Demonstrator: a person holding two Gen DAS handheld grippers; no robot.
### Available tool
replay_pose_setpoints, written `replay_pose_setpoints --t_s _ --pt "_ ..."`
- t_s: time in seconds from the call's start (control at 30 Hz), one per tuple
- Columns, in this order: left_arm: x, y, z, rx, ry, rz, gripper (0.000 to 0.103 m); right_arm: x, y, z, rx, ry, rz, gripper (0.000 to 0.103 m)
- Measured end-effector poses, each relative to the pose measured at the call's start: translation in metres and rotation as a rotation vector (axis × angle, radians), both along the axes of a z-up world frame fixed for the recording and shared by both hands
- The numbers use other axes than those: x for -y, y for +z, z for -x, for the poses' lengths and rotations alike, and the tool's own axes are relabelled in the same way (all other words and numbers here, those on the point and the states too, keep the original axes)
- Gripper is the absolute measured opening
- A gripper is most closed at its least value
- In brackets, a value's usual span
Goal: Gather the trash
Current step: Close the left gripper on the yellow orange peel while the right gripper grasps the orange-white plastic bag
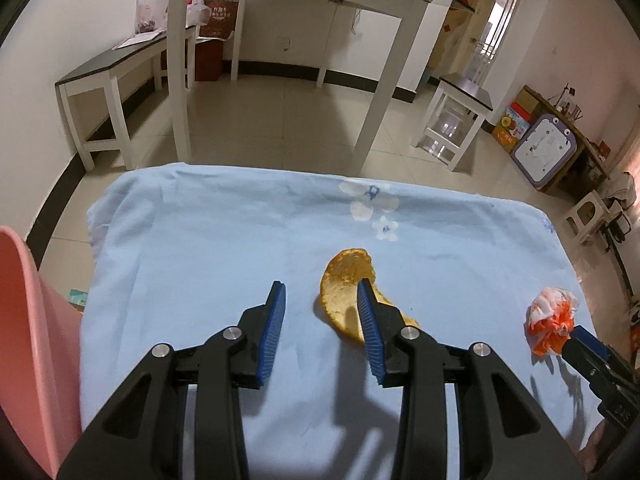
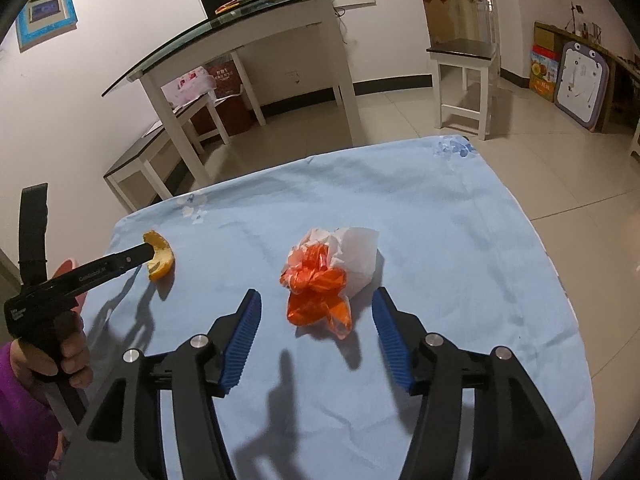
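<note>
With jaws open beside the orange peel (image 1: 344,292), the left gripper (image 1: 322,300) could push it away instead of gripping.

The right gripper (image 2: 316,316) hangs wide open over the blue cloth (image 2: 460,240), its jaws flanking a crumpled orange-and-white plastic bag (image 2: 328,276); orange peel (image 2: 162,258) lies leftward.

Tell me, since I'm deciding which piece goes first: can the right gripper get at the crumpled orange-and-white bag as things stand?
Probably yes. The right gripper is open, and the crumpled orange-and-white bag lies just ahead of its fingertips on the blue cloth. Nothing lies between them, and the orange peel is well off to the side.
</note>
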State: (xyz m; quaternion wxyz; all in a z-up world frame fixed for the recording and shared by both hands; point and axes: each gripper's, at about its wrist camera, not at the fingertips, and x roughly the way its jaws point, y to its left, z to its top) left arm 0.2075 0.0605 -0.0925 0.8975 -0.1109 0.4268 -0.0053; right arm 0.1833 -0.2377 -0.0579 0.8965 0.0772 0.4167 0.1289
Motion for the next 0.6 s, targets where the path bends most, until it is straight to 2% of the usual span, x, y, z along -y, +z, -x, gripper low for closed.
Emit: replay_pose_setpoints --t_s 0.1,0.13,0.23,0.3,0.5,0.6 --pt "0.005 -0.002 -0.001 0.004 -0.006 0.000 0.037 0.000 -0.003 -0.005 -0.003 0.006 0.013 0.058" --pt "0.008 -0.003 -0.001 0.007 -0.004 -0.014 0.034 -0.001 -0.004 -0.007 -0.003 0.008 0.018 0.058" --pt "0.016 -0.006 0.000 0.010 -0.001 -0.049 0.016 -0.002 -0.007 -0.011 -0.007 0.010 0.031 0.058" --pt "0.022 -0.006 0.001 0.015 0.000 -0.064 0.011 -0.003 -0.009 -0.015 -0.006 0.002 0.044 0.058" --pt "0.025 -0.001 0.005 0.024 0.019 -0.063 0.004 -0.006 -0.013 -0.023 -0.025 0.011 0.048 0.058" --pt "0.027 0.002 0.010 0.030 0.020 -0.068 0.004 -0.009 -0.015 -0.024 -0.031 0.030 0.048 0.040"
